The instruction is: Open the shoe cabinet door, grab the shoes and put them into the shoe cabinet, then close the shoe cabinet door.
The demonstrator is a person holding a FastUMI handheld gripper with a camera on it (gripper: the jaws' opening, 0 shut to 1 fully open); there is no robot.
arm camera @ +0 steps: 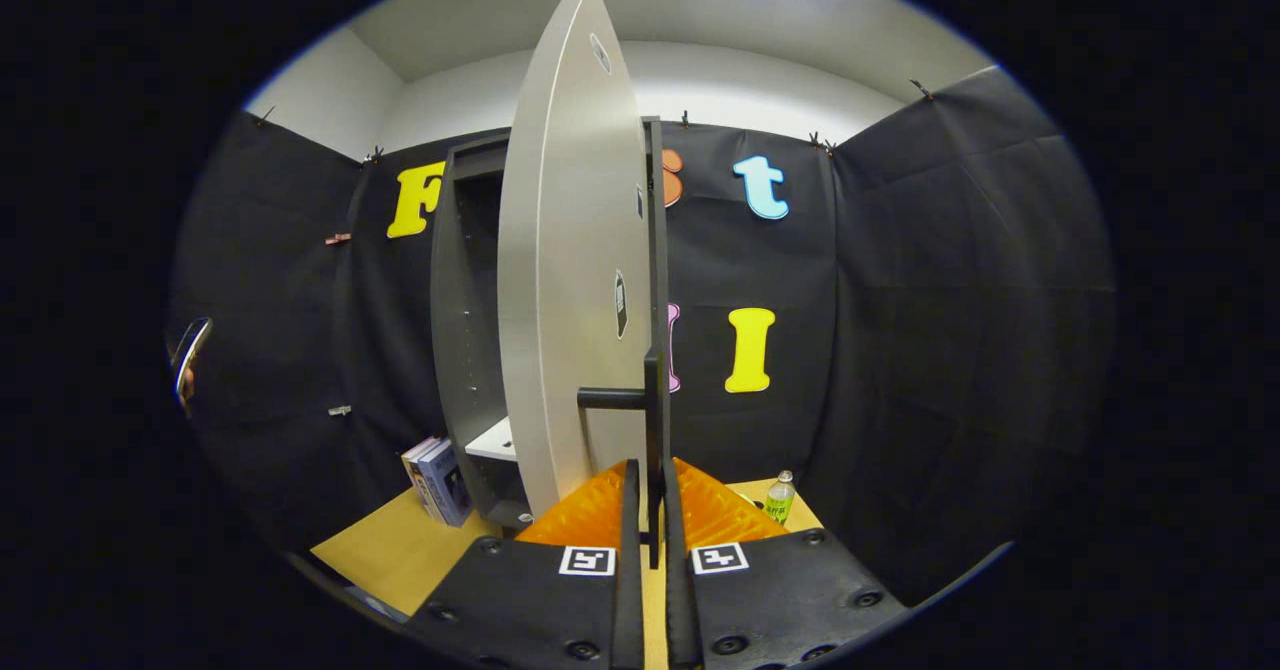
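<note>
Gripper [652, 510] fingers squeezed on thin black bar handle [654, 390] of tall grey cabinet door [570, 280], door swung open, dark cabinet [465, 310] behind it.

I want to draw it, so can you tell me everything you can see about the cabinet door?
The cabinet door is a tall, flat, pale grey panel, smooth like painted board, with small stickers on it. It stands swung open, edge-on to the camera, its far side meeting the dark shoe cabinet. A long dark bar handle runs up its near edge on a short post. The gripper is closed on that handle, one finger on each side.
</note>
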